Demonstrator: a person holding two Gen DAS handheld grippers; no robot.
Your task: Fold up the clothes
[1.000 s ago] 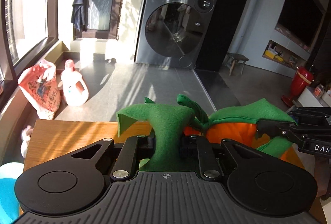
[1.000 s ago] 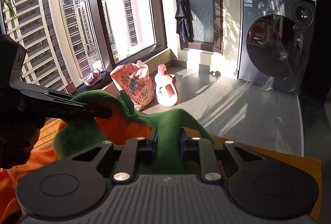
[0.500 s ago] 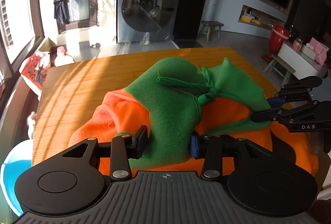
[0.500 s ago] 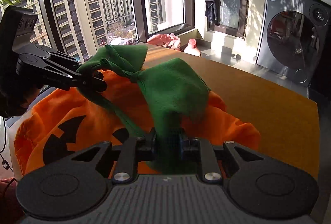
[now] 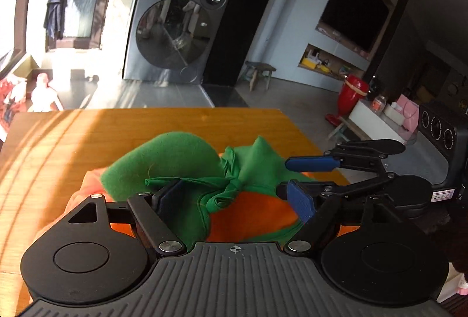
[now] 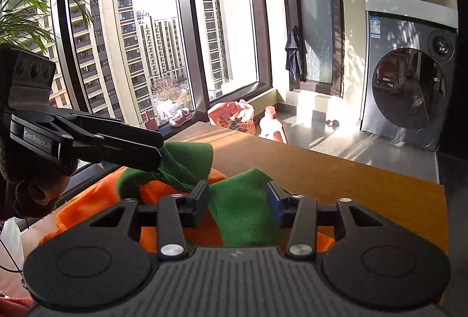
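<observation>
Garment bunched on table, both claws released

Orange costume [image 5: 257,211] with green collar [image 5: 163,162] lies heaped on the table [image 5: 87,135]. Soft felt, light, floppy: grip at collar edges. Left claw [image 5: 234,197] and right claw [image 6: 238,201] both spread, gripping nothing

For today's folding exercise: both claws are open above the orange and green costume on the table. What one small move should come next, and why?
Probably lift both claws clear. The left claw and right claw are open with green cloth lying loose between the fingers, and the costume rests bunched on the table. Backing off would show where to grip for the next fold.
</observation>
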